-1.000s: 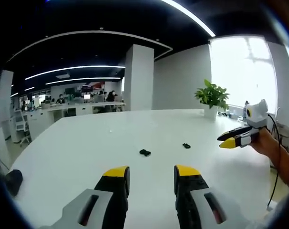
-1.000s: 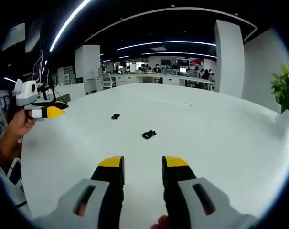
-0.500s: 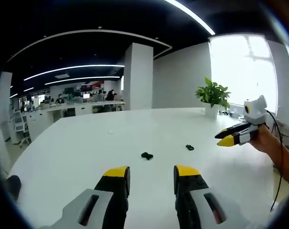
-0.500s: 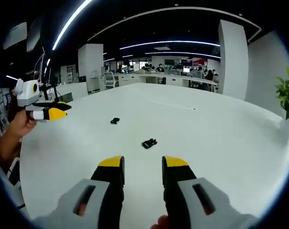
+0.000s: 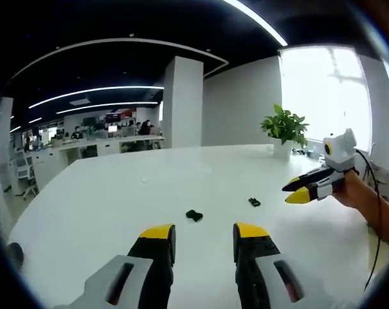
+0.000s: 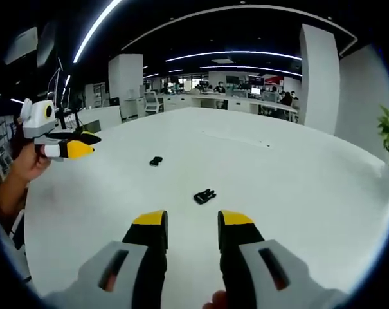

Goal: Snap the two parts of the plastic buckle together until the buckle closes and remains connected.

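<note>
Buckle unjoined; task not started.
Pronged buckle half (image 6: 204, 196) and socket half (image 6: 155, 161) lying well apart on white bench (image 6: 297, 187). Left hand-held gripper (image 5: 203, 233) and right hand-held gripper (image 6: 191, 220) both parted, empty, above bench. Pickup, alignment, snapping outstanding.

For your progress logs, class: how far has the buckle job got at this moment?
Nothing is done yet: the two buckle halves lie apart on the white table. Nothing is in hand; the left claw and right claw are open and empty. Picking up, aligning and snapping remain.
</note>
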`<state>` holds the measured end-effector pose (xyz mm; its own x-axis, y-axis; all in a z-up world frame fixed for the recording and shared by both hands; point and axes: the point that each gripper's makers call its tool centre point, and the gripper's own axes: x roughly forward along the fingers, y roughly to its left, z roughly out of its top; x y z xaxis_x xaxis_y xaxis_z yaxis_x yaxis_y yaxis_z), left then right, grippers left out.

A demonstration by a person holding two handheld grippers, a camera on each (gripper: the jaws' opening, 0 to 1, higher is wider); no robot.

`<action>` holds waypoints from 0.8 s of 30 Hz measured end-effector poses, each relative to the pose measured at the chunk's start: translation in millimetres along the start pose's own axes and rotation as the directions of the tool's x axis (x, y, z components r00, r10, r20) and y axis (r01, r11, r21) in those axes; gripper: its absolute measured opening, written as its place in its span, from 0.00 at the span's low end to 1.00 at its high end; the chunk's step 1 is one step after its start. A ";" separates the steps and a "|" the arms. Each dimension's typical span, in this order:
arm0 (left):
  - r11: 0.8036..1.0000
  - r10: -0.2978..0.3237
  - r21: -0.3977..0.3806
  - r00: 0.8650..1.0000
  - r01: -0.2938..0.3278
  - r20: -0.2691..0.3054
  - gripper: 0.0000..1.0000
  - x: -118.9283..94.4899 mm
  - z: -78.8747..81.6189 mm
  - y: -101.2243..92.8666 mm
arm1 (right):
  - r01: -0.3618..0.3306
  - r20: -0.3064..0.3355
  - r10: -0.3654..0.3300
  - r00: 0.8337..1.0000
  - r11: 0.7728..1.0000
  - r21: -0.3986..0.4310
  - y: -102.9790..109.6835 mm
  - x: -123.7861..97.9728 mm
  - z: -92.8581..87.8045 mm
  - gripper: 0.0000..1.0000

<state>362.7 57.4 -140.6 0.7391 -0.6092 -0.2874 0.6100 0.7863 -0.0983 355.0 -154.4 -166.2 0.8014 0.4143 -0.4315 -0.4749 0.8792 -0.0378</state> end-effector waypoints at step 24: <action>1.000 -0.006 -0.024 1.000 0.006 -0.012 0.35 20.5 8.9 7.6 | 0.002 -0.017 -0.002 1.000 1.000 -0.011 -12.8 22.2 15.6 0.31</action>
<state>385.0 50.0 -138.8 0.7319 -0.6127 -0.2982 0.6072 0.7850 -0.1228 384.5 -152.8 -161.1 0.7960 0.4083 -0.4468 -0.4774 0.8773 -0.0487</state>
